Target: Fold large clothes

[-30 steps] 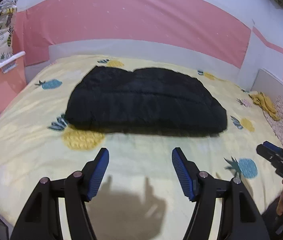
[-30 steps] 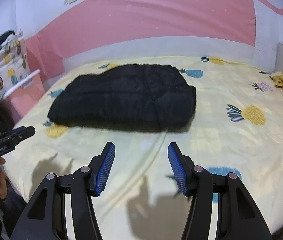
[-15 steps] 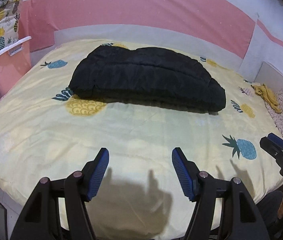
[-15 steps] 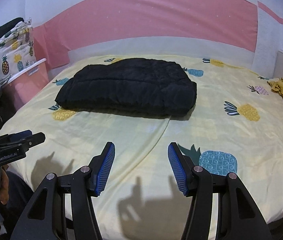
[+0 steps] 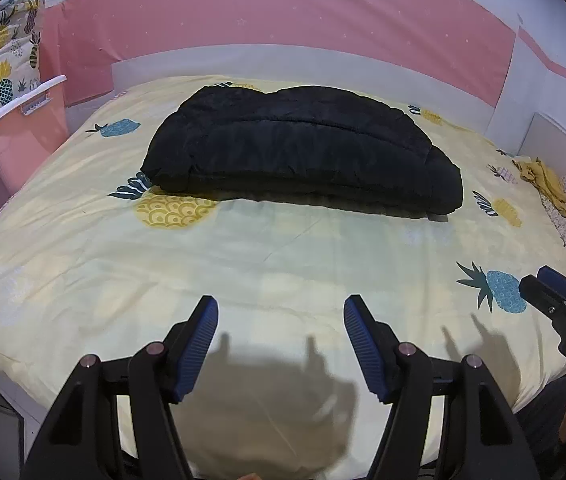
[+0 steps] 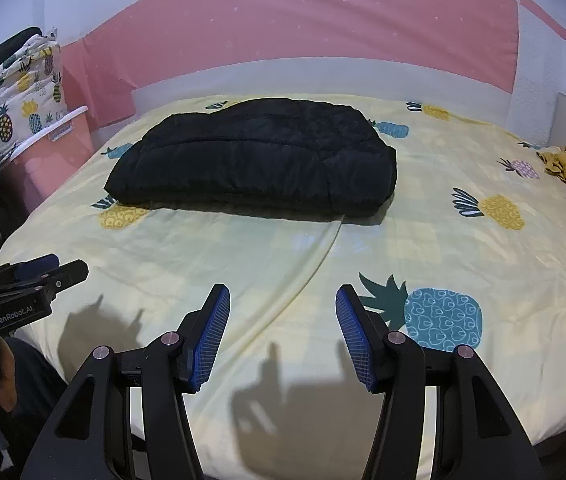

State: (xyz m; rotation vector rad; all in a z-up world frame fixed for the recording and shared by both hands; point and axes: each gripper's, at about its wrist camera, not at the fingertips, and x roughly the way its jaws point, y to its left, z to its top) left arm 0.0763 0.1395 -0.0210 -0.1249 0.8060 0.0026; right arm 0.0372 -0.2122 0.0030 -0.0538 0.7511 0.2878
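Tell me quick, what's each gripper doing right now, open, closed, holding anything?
Left gripper: open, holding nothing, above the bed sheet.
Right gripper: open, holding nothing, short of the black jacket.

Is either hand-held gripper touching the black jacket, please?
No, the left hand-held gripper and the right hand-held gripper hover open, short of the black jacket.

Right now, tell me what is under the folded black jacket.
The black jacket lies on the yellow pineapple-print sheet. One yellow pineapple pokes out beneath its near left corner. Whatever else the jacket covers cannot be seen.
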